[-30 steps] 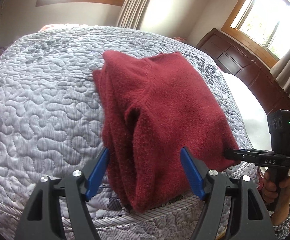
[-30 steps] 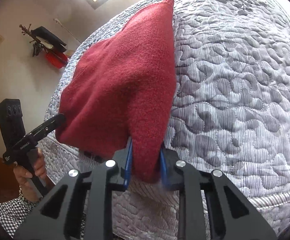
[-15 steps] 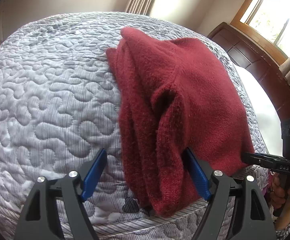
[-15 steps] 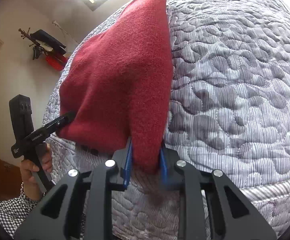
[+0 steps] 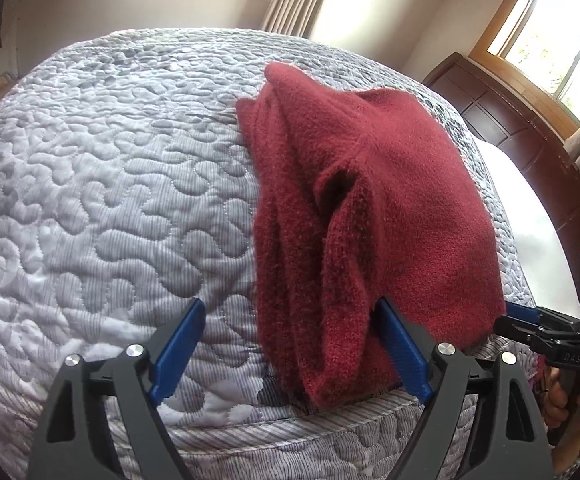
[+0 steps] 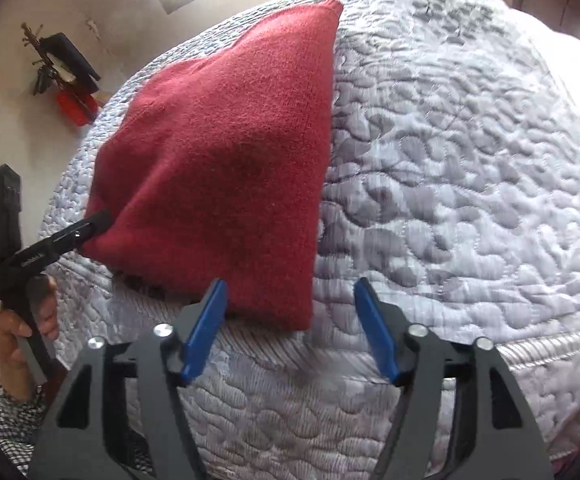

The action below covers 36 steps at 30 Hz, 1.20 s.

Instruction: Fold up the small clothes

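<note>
The left wrist view is taken low at the near edge of the bed (image 5: pixel 89 184), facing along its own fingers toward the windows at the upper right of the frame; the right wrist view is taken close at the same edge, facing toward a wall at the upper left; the red garment (image 5: pixel 390 208) (image 6: pixel 229 152) is shared by both, and each gripper is seen in the other's view.
</note>
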Tool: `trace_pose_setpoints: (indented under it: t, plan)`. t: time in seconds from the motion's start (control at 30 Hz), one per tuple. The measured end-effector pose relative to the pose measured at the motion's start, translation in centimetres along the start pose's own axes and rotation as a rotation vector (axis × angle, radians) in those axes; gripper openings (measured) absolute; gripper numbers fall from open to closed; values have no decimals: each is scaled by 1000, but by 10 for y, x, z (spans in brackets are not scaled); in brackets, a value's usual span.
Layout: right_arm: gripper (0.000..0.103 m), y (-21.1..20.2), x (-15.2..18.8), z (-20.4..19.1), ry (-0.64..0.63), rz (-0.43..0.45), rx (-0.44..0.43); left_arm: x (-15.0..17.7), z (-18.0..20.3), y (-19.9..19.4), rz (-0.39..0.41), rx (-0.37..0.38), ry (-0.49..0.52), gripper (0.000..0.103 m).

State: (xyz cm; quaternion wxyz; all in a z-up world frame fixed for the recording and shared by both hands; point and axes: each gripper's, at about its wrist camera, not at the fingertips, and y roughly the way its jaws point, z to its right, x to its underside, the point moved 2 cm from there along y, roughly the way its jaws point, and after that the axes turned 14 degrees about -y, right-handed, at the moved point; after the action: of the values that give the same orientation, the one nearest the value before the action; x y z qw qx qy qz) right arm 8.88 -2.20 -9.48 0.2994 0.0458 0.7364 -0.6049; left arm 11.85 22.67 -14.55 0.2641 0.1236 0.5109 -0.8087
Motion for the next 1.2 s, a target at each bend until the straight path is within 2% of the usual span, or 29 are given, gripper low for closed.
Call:
trace_pose_setpoints:
  t: [0.03, 0.1, 0.23, 0.33, 0.43, 0.67, 1.07, 1.2]
  plan:
    - [84, -5, 0, -6, -15, 4, 56, 2, 2, -5, 14, -15, -2, 91]
    - [88, -17, -1, -19, -32, 18, 145, 6, 6, -16, 36, -21, -6, 94]
    - [97, -41, -3, -44, -64, 78, 234, 14, 14, -40, 82, -30, 0, 99]
    - [98, -55, -4, -58, -83, 123, 285, 18, 21, -58, 132, -69, 31, 99]
    - [99, -64, -4, -72, -79, 148, 287, 22, 26, -74, 172, -103, 58, 99]
    - [100, -77, -5, -85, -58, 153, 263, 33, 28, -94, 192, -128, 82, 99]
    - [100, -75, 2, -92, -10, 118, 231, 44, 26, -97, 181, -147, 75, 99]
    - [100, -75, 2, -97, -19, 113, 256, 43, 24, -102, 198, -162, 75, 99]
